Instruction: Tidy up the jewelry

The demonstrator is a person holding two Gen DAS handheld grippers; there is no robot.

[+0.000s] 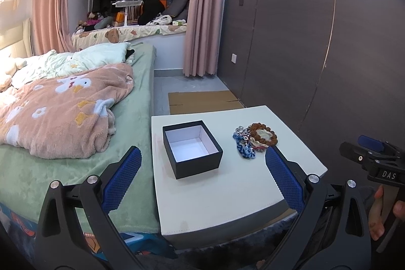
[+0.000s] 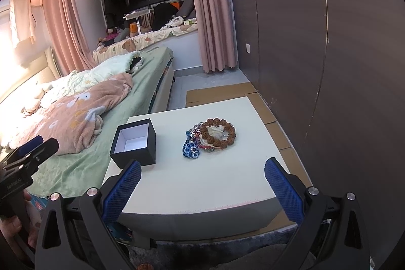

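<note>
An open black box (image 1: 192,148) with a white empty inside stands on the white table (image 1: 227,194), left of a small heap of jewelry (image 1: 255,139). The heap holds a brown bead bracelet (image 2: 219,134), a blue flower braid (image 2: 191,149) and other pieces. The box also shows in the right wrist view (image 2: 134,143). My left gripper (image 1: 202,176) is open and empty, held before the table's near edge. My right gripper (image 2: 202,186) is open and empty, also short of the table (image 2: 202,184). Each gripper shows at the edge of the other's view.
A bed (image 1: 76,118) with a pink blanket lies left, against the table. A dark panelled wall (image 1: 316,55) runs along the right. Flat cardboard (image 1: 202,100) lies on the floor behind the table. A dark rug lies below the near edge.
</note>
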